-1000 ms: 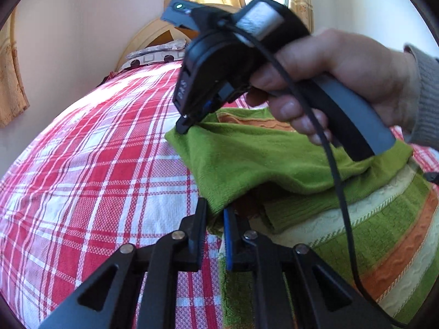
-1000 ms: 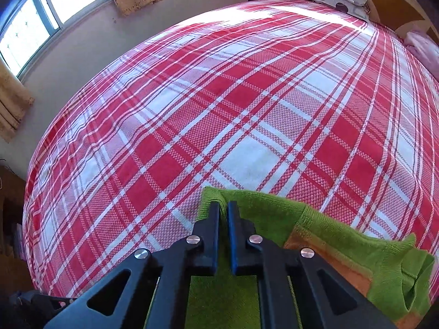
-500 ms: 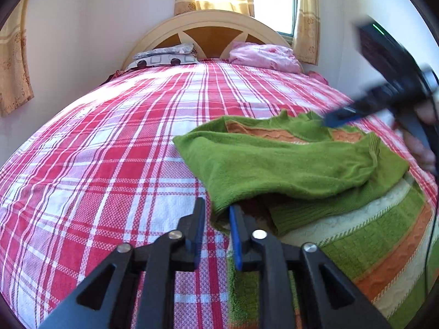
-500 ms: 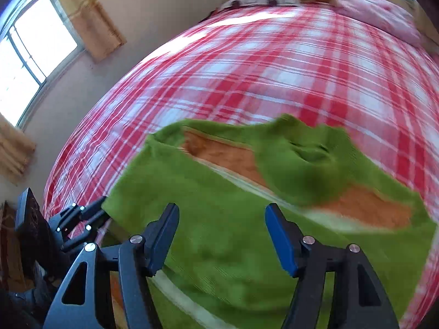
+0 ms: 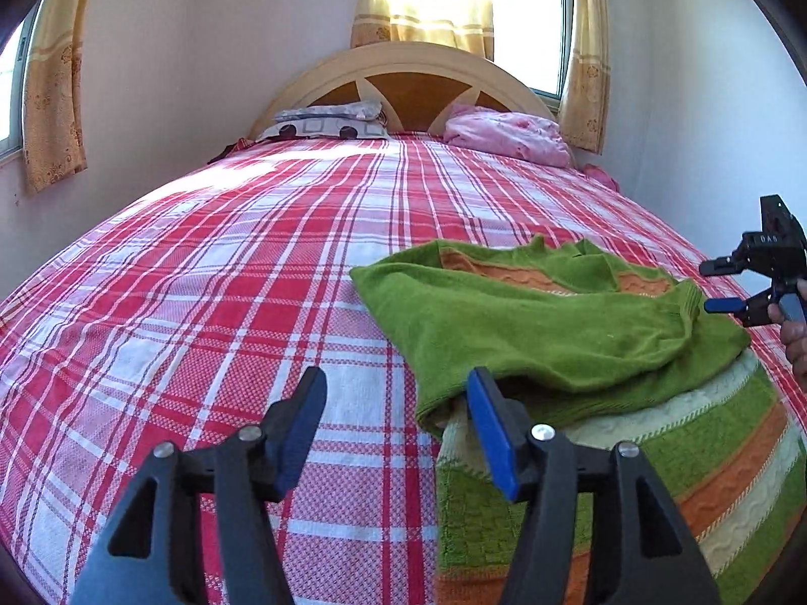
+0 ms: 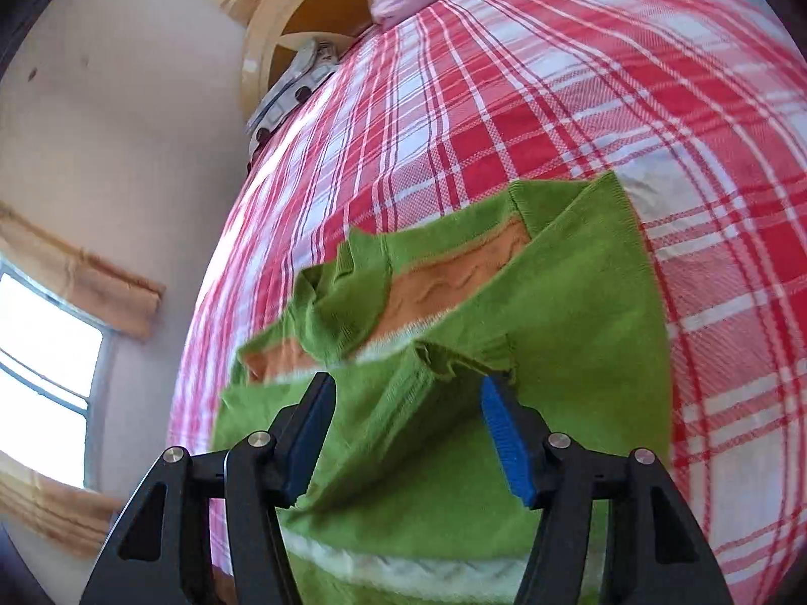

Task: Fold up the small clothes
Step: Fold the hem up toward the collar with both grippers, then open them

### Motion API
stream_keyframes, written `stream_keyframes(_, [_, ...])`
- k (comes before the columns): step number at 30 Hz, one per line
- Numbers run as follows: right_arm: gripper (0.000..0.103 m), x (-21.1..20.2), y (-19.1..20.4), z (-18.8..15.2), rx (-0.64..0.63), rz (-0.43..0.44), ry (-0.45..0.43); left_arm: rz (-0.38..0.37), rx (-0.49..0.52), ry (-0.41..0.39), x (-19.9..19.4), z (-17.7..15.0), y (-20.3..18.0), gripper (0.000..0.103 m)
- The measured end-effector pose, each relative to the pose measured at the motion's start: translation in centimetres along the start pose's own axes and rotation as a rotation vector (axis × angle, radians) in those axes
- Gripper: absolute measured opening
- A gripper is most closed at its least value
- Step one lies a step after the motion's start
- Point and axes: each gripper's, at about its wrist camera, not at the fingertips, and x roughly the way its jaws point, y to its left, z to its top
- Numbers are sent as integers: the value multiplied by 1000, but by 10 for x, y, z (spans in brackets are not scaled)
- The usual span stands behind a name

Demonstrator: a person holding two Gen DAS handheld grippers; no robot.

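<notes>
Left wrist view: left gripper [image 5: 396, 421] opening, empty; right gripper [image 6: 406, 426] closing over sweater [image 6: 529, 353] may snag two layers, undoing the fold.

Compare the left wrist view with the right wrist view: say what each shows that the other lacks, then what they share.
Only the left wrist view shows the right gripper from outside, with a hand at the frame's edge, the left gripper opening over bare bedspread, and the sweater's striped lower part.

Only the right wrist view shows a folded green cuff between the closing right gripper's fingers, unpinched.

Both show the green sweater, pink pillow and headboard.
</notes>
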Motion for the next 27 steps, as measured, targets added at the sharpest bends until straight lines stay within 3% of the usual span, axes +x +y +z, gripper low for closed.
stream_keyframes(1, [46,7,0,0,14,-10,31,1,7,11,2,0,-1,61])
stream_keyframes(2, [13,11,-1,-1,17,-11,47,4,12,16,3,-1,-3,61])
stream_keyframes(3, [4,10,-1,-4,6,-16,39,4,18,19,3,0,-4,61])
stream_keyframes(7, [4,-19,3,-17,-91,1,-58,-4,15,19,4,-1,-2,61])
stream_keyframes(10, [4,-36,-5,-28,-147,-43,-99,-20,3,17,3,-1,0,62])
stream_keyframes(14, [4,-48,-25,-38,-167,-62,-111,-46,2,4,0,-1,1,74])
stream_keyframes(27, [4,-56,-54,-63,-186,-127,-165,-41,18,33,5,-1,-3,74])
